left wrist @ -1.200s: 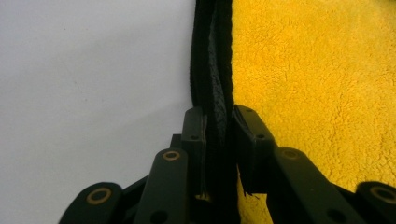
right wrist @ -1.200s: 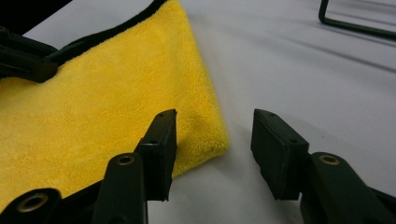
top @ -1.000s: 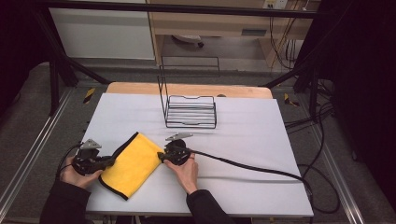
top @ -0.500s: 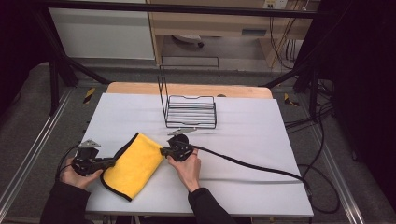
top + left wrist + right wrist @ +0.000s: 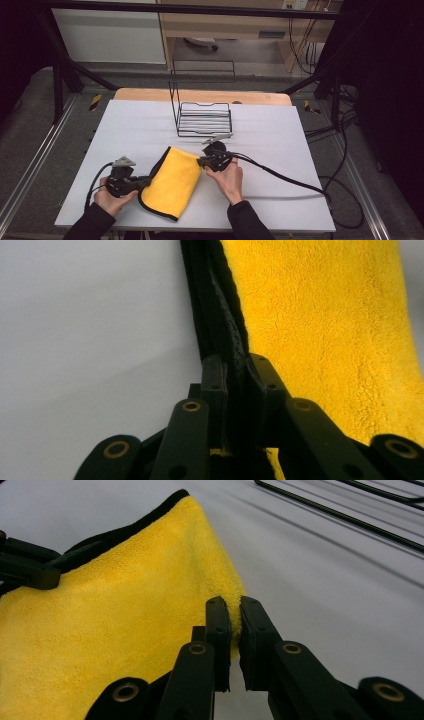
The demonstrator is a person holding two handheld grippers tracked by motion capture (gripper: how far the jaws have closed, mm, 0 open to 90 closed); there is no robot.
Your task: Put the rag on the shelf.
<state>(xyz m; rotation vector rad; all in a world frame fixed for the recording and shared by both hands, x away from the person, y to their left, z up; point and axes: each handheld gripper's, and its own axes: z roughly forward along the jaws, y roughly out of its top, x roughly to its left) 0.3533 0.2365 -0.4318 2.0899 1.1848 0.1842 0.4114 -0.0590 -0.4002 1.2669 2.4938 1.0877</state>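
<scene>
Here, both grippers pinch the soft, light yellow cloth point(image 5: 172, 182): left gripper point(image 5: 235, 375) clenched on its black hem, right gripper point(image 5: 235, 617) gripping the limp folded edge.

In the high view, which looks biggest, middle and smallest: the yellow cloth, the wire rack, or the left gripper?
1. Yellow cloth and wire rack: they look about alike, and the rack is farther from the camera, so no ranking between them.
2. Left gripper: plainly smallest.

White-topped table point(image 5: 280, 150) was seen, wooden strip along its far edge, folded yellow cloth point(image 5: 175, 182) laid near the front, black wire rack point(image 5: 204, 119) set behind.
</scene>
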